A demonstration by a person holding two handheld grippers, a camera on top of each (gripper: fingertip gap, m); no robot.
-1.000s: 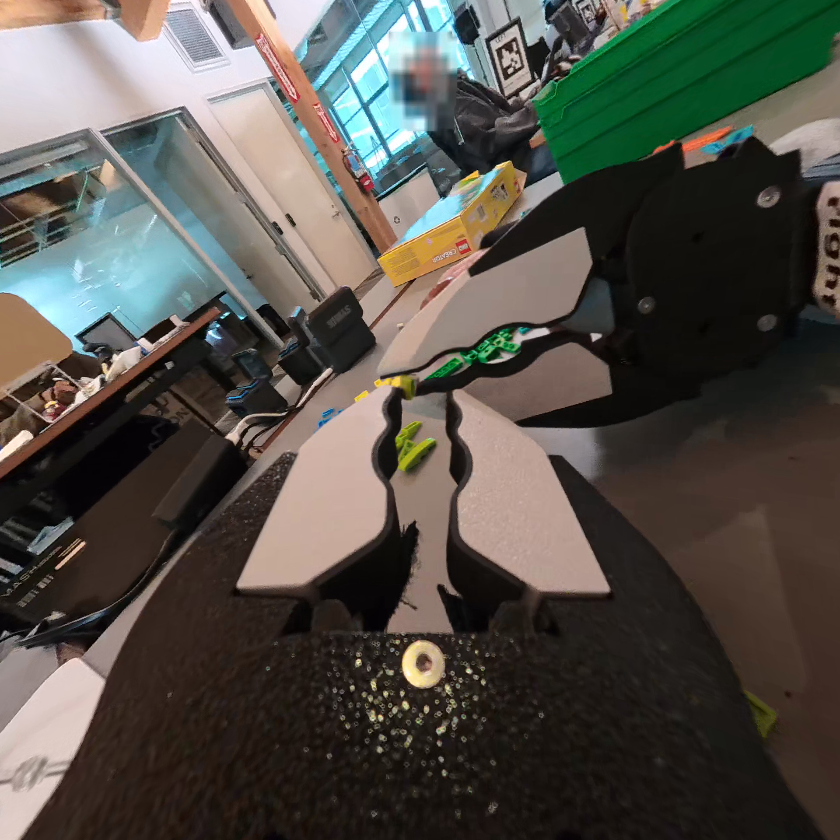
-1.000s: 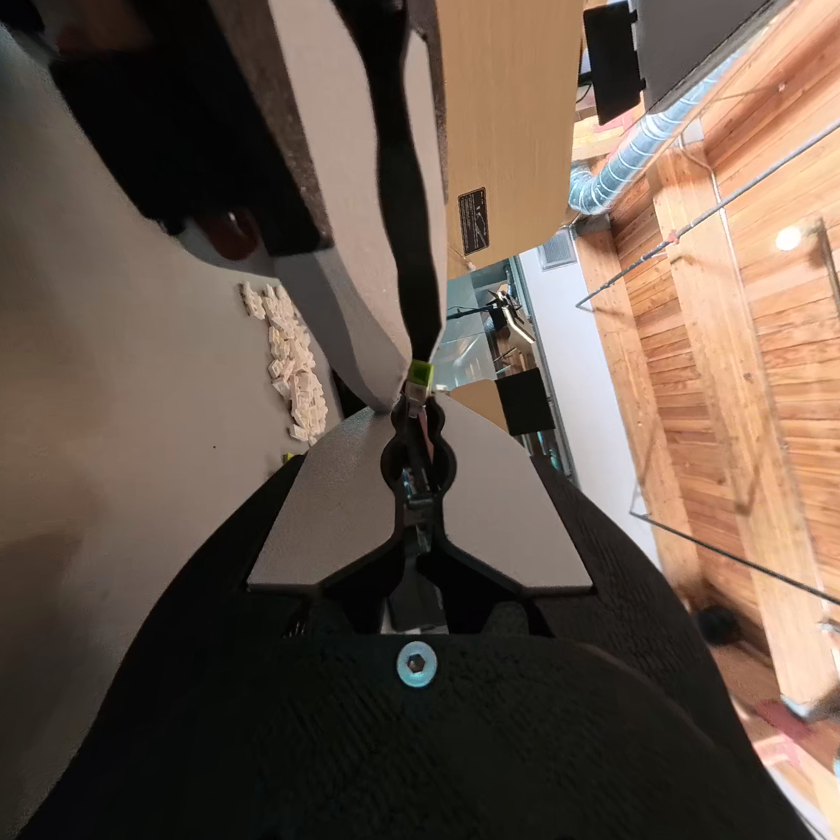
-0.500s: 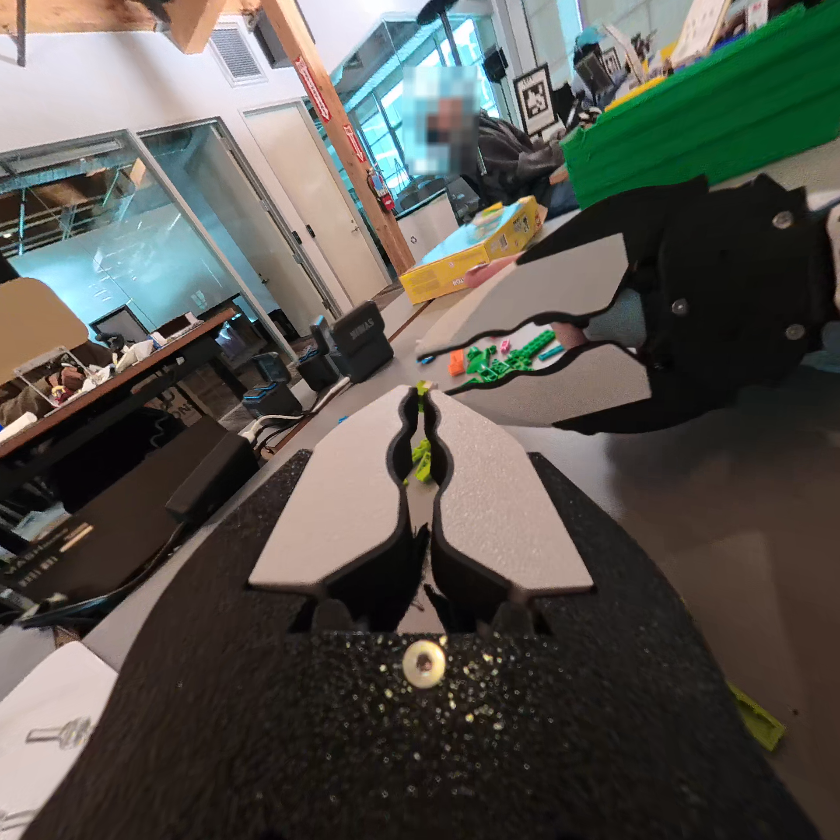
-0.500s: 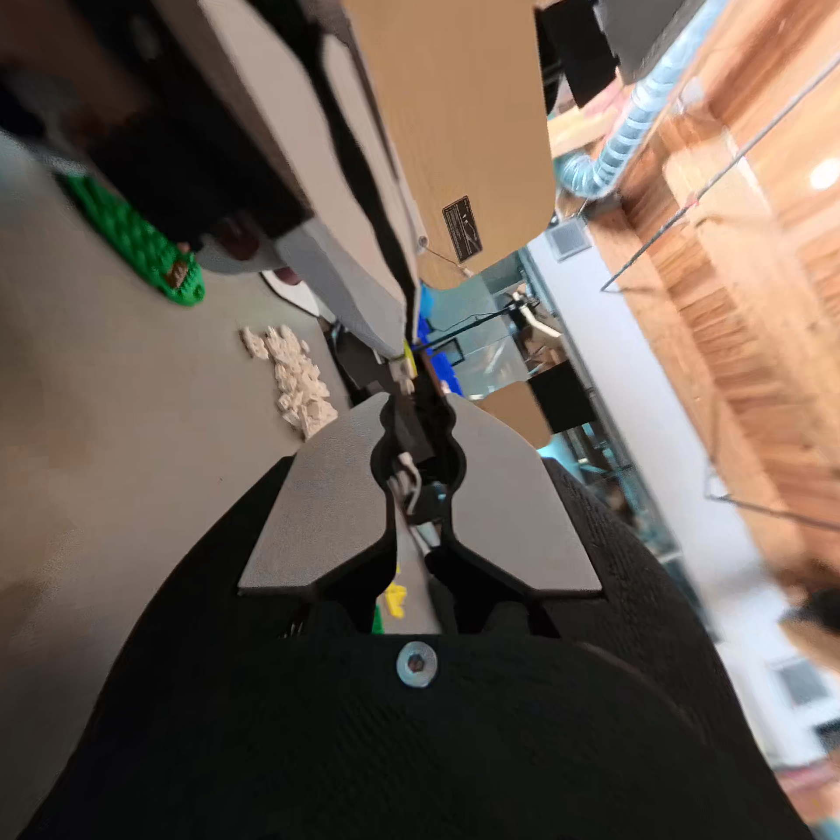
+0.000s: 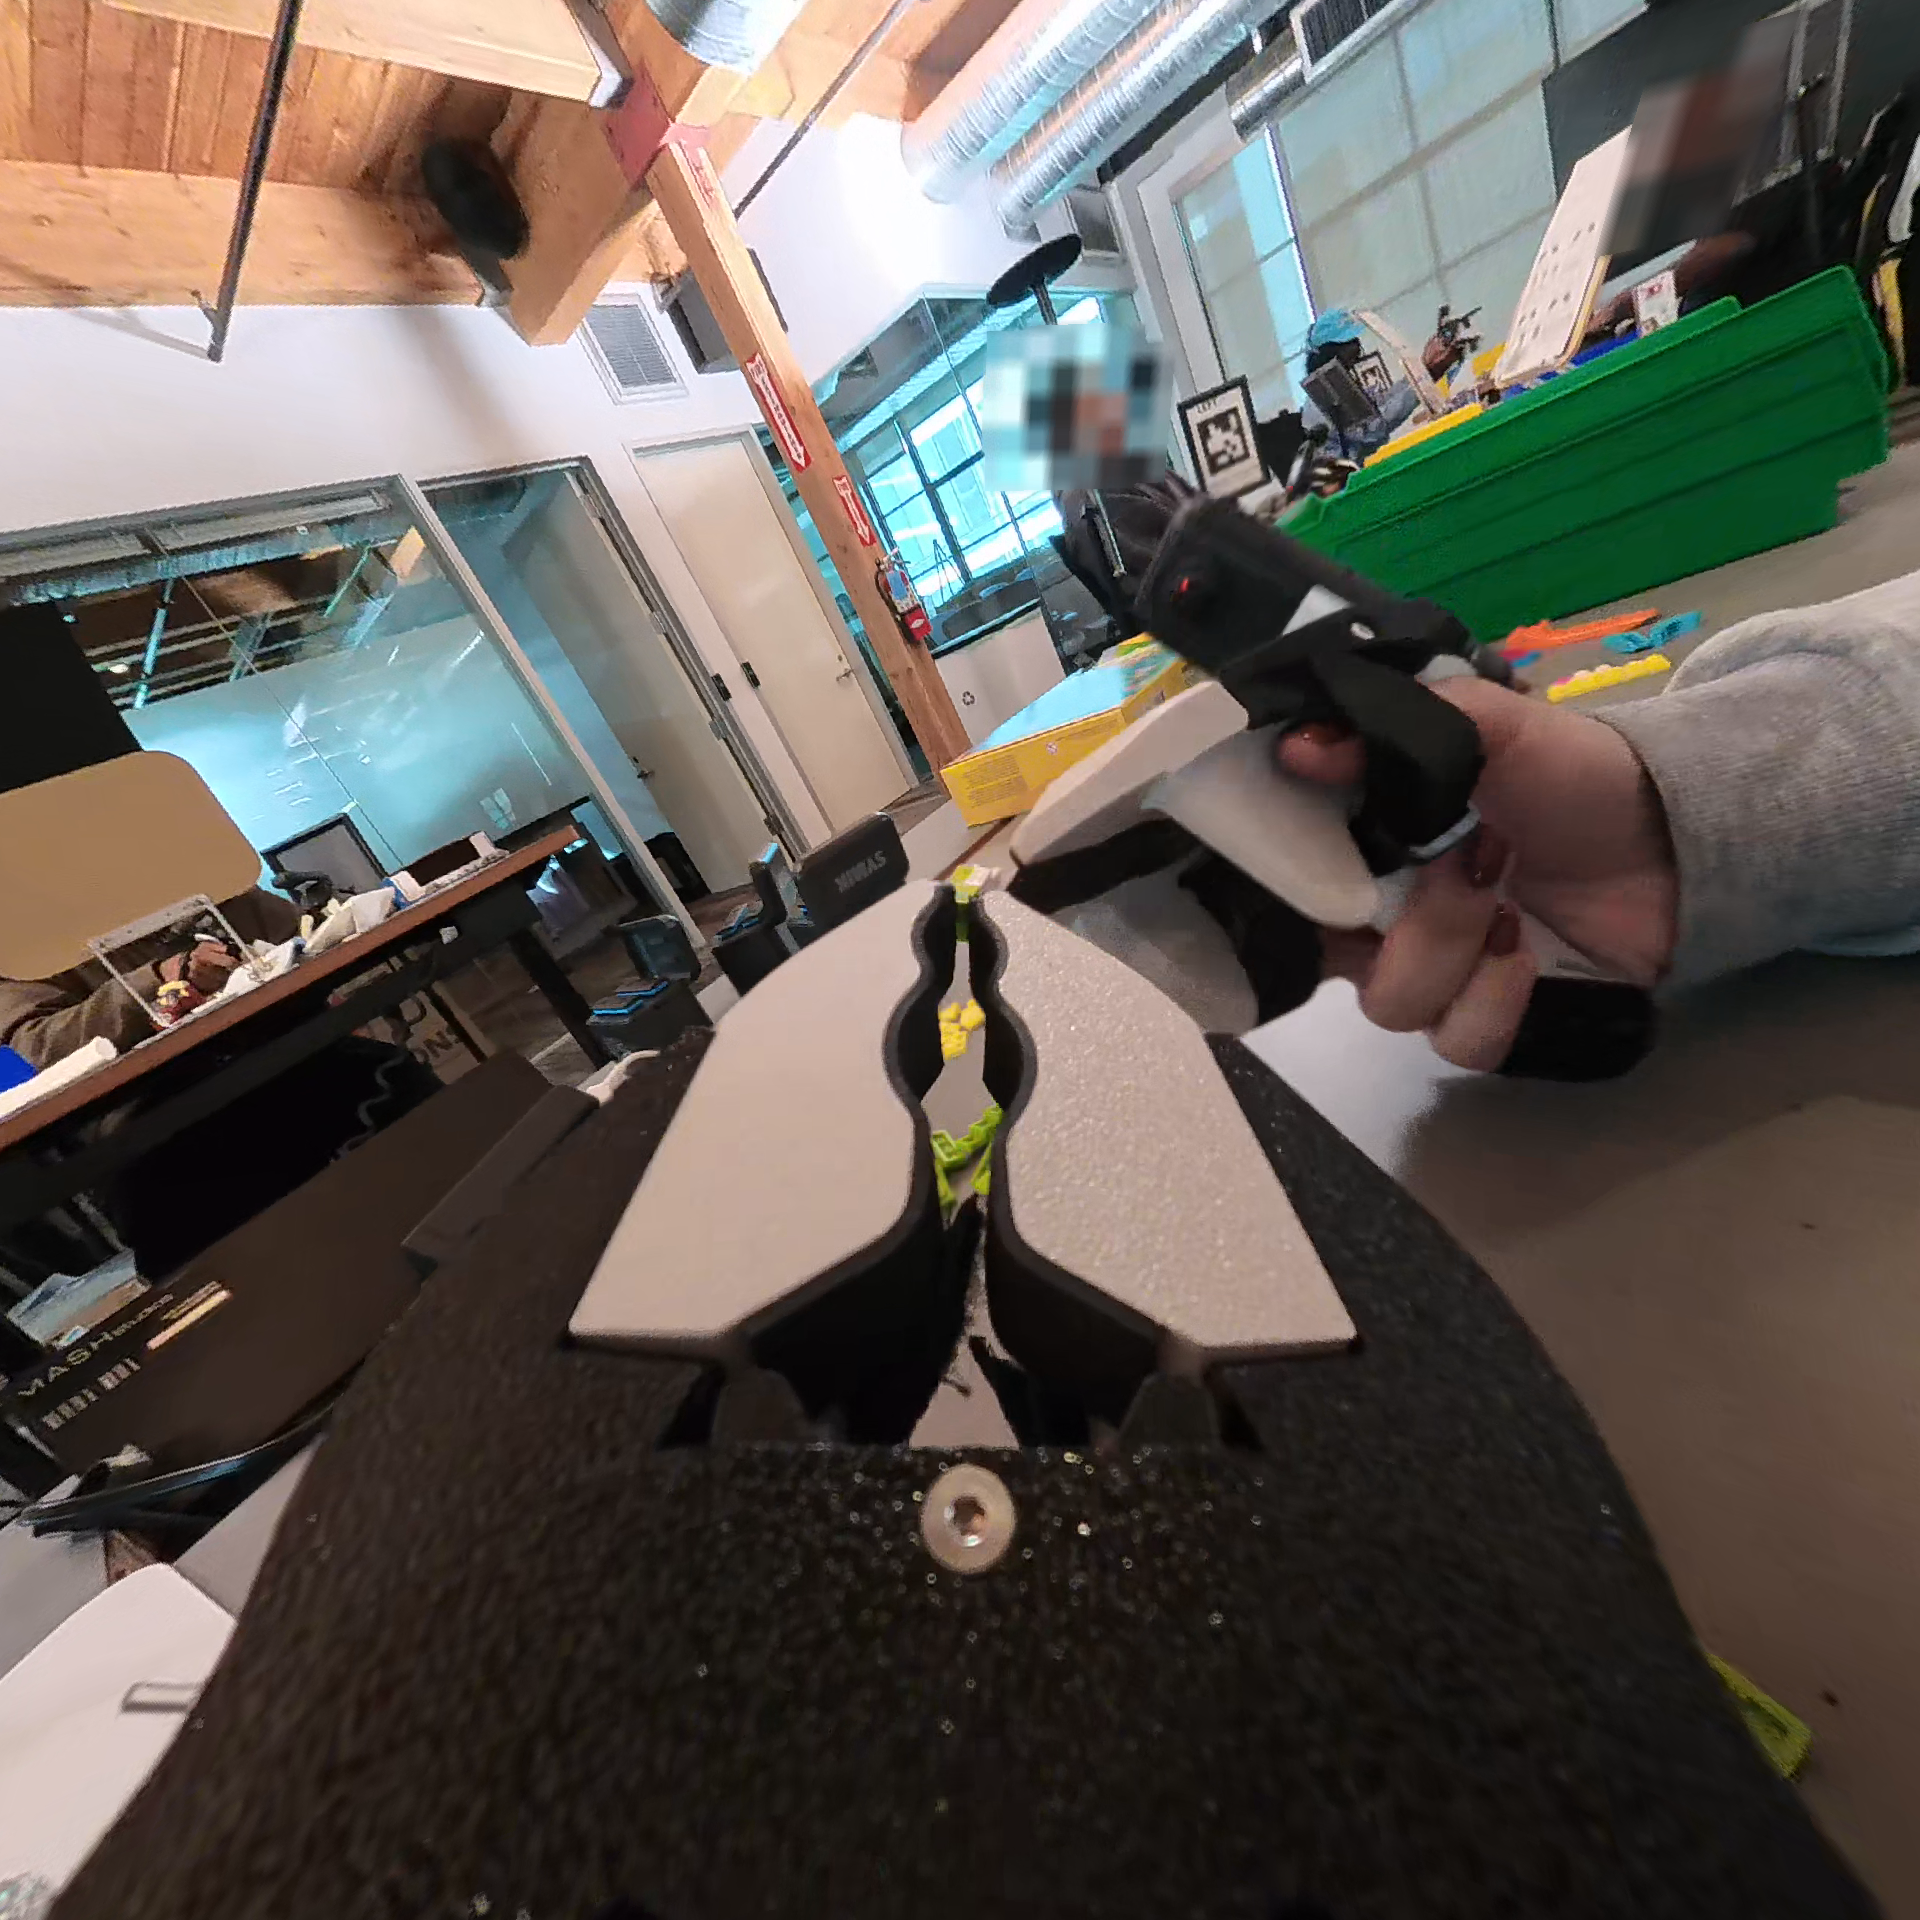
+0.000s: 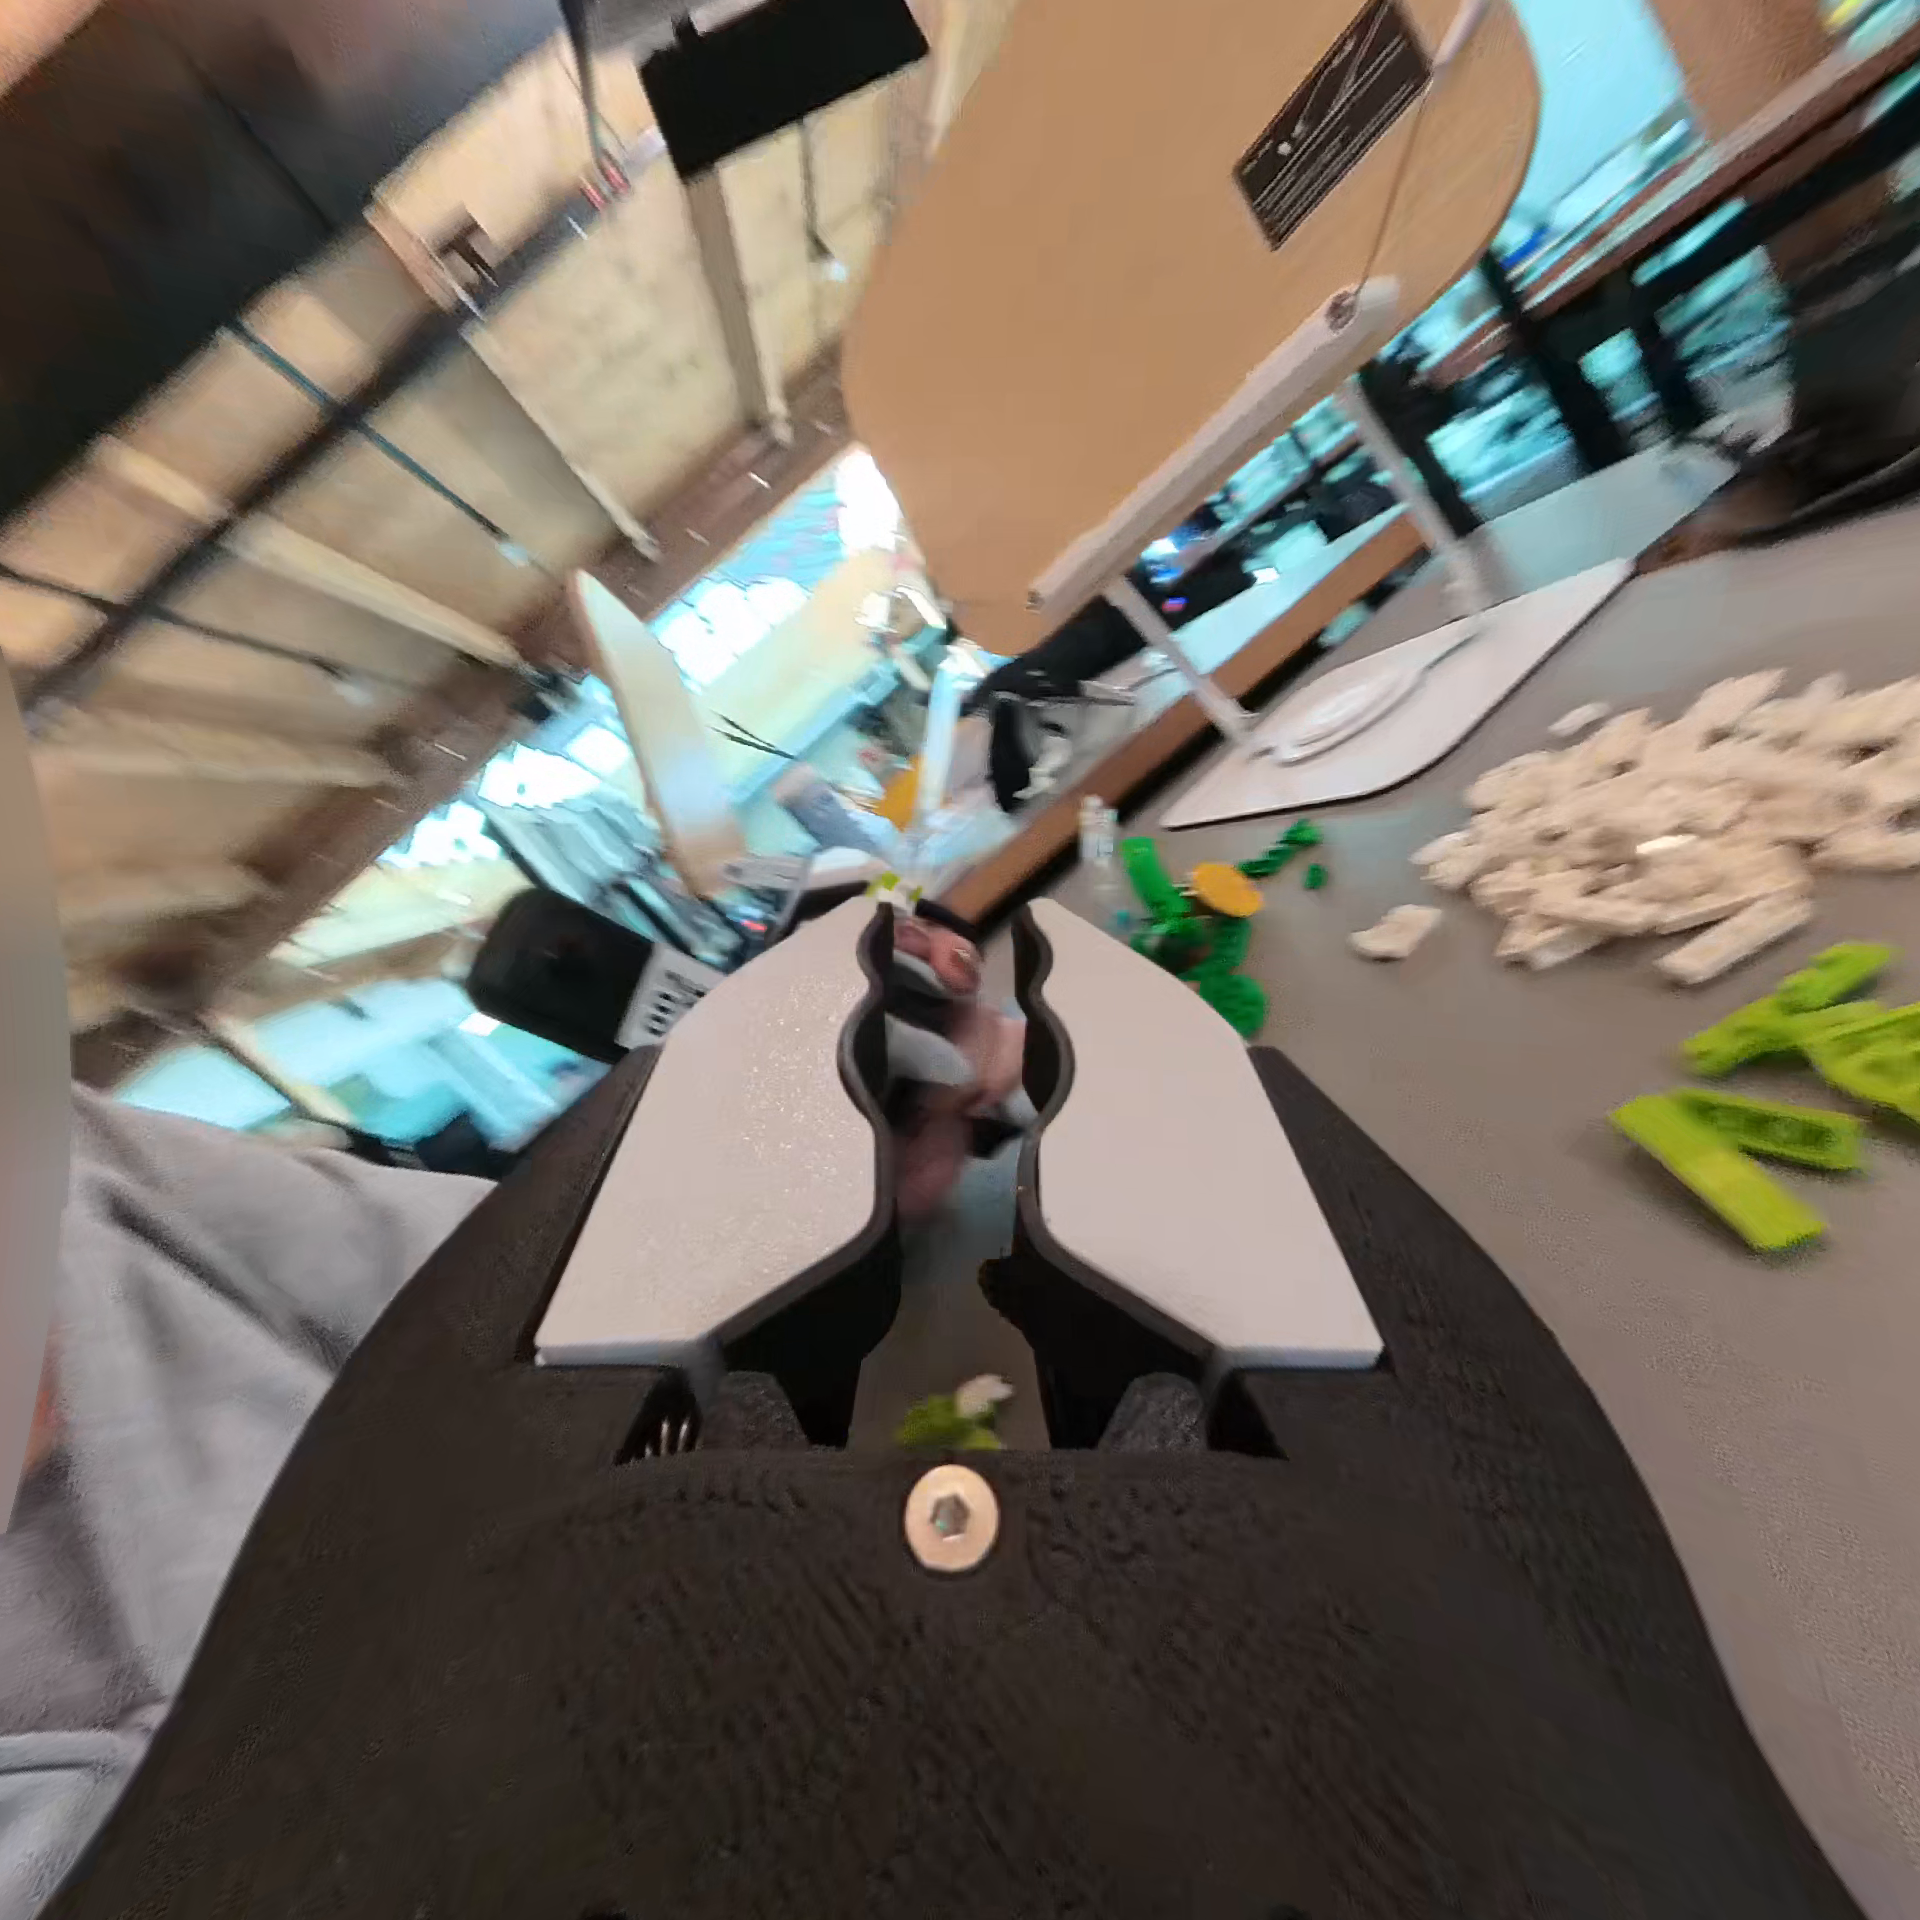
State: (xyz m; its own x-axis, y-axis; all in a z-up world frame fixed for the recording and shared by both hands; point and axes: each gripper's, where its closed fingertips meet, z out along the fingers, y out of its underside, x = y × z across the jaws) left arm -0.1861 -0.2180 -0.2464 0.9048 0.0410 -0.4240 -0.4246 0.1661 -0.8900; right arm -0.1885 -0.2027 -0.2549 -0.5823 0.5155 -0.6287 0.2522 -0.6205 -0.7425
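My left gripper (image 5: 962,902) is pinched on a small lime piece (image 5: 964,891) at its tips, above the table (image 5: 1621,1195). My right gripper (image 6: 951,920) stands open, empty. I judge a steady, unyielding pinch best here.

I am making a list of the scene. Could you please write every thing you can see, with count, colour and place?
small piece: one, lime and white, pinched at left gripper's tips
loose pieces: several, lime, on table
white pieces: a pile, far side of table
green pieces: a cluster, one with an orange disc
box: one, yellow
bins: green, stacked
table: grey
left gripper: shut on small piece
right gripper: open, holding nothing
hand: holding right gripper
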